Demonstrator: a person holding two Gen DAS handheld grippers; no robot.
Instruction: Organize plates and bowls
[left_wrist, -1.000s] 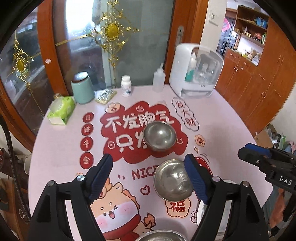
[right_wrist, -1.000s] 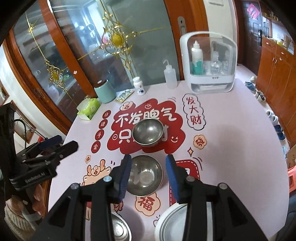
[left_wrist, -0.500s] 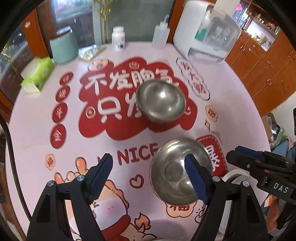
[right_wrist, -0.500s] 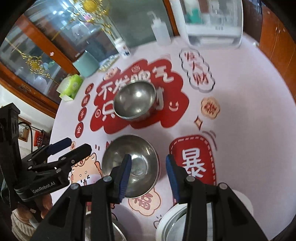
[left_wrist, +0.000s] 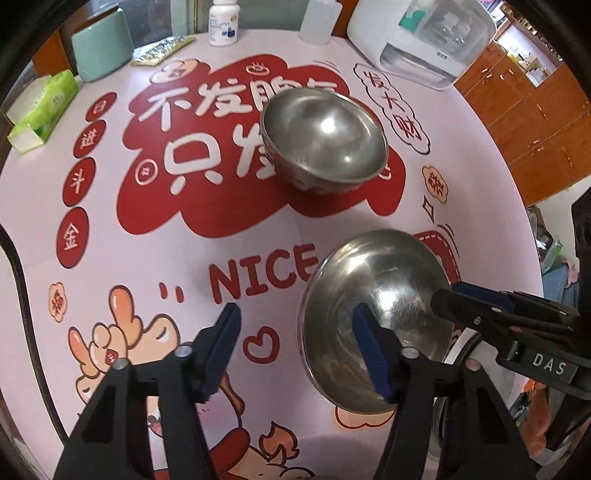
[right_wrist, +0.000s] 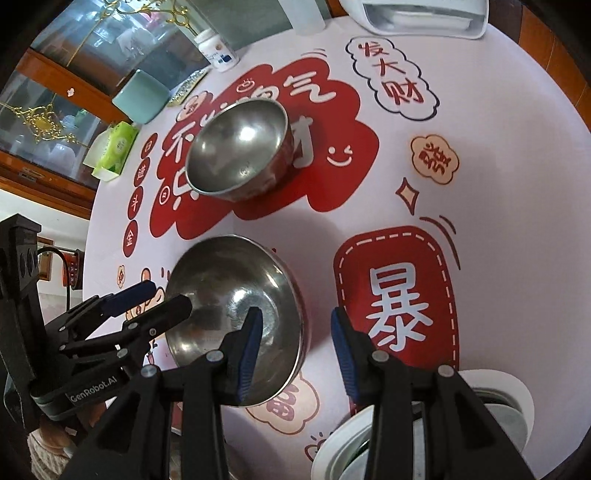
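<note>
Both hand-held grippers straddle the near steel bowl's (left_wrist: 373, 317) thin rim, left (left_wrist: 295, 347) closing, right (right_wrist: 293, 347) spread, neither pinching yet; it looks light, stiff, slippery.

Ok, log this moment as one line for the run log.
step: grasp near steel bowl | left tongs: closing astride its left rim | right tongs: open, astride its right rim | far steel bowl: untouched

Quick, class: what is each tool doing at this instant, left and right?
Left tool: open, jaws closing astride the near bowl's left rim, not gripping yet.
Right tool: open, astride that bowl's right rim, holding nothing.
</note>
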